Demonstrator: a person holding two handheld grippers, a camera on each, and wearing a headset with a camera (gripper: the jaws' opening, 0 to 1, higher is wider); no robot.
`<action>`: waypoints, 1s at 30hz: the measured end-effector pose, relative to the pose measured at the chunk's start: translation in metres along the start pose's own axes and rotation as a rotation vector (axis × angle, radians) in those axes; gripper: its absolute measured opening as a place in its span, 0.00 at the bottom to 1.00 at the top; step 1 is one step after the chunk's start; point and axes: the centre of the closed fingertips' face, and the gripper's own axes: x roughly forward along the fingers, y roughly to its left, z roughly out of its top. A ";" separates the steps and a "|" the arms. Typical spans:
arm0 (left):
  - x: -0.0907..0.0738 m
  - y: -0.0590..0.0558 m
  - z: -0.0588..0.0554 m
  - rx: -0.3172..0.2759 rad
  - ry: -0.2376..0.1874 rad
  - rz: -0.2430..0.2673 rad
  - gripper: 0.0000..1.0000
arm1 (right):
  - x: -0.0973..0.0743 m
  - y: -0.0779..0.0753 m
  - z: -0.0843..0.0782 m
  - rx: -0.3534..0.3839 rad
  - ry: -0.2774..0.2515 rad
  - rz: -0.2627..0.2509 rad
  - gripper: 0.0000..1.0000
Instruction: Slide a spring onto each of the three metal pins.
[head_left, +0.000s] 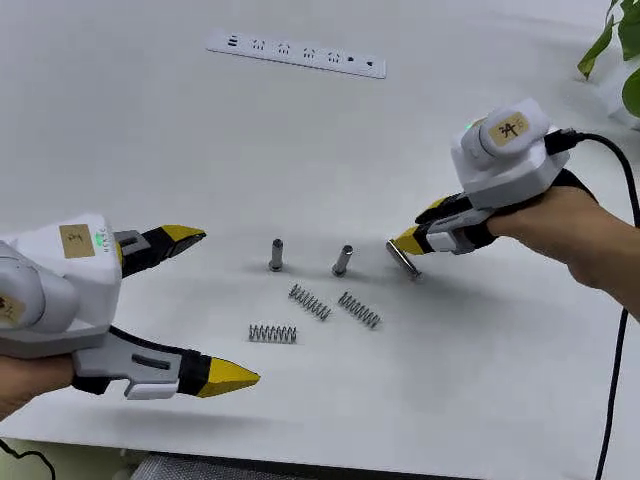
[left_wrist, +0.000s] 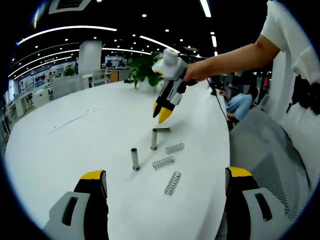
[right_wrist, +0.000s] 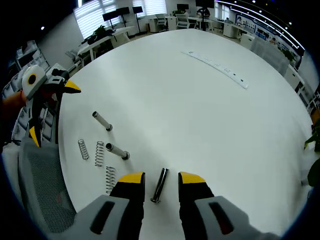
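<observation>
Two metal pins (head_left: 276, 254) (head_left: 343, 260) stand upright on the white table (head_left: 150, 150). A third pin (head_left: 403, 258) lies flat, right under the tips of my right gripper (head_left: 408, 241). In the right gripper view that lying pin (right_wrist: 160, 185) rests between the jaws of the right gripper (right_wrist: 162, 180), which are a little apart and not touching it. Three springs (head_left: 272, 333) (head_left: 309, 302) (head_left: 359, 309) lie loose in front of the pins. My left gripper (head_left: 215, 306) hovers wide open at the lower left, holding nothing. The left gripper (left_wrist: 167, 176) looks toward the springs (left_wrist: 172, 182).
A white power strip (head_left: 296, 53) lies at the far side of the table. Plant leaves (head_left: 615, 50) show at the top right corner. A black cable (head_left: 625, 330) trails from the right gripper along the right edge. The table's near edge runs just below the left gripper.
</observation>
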 end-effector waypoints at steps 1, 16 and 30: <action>0.000 0.000 0.000 -0.001 -0.001 0.001 1.00 | 0.001 0.002 -0.001 -0.001 0.007 0.001 0.26; 0.001 0.002 -0.003 -0.026 -0.016 0.000 1.00 | 0.021 0.004 -0.011 0.068 0.120 -0.021 0.18; 0.000 0.001 0.000 -0.037 -0.026 0.005 1.00 | 0.030 -0.001 -0.016 0.083 0.158 -0.038 0.14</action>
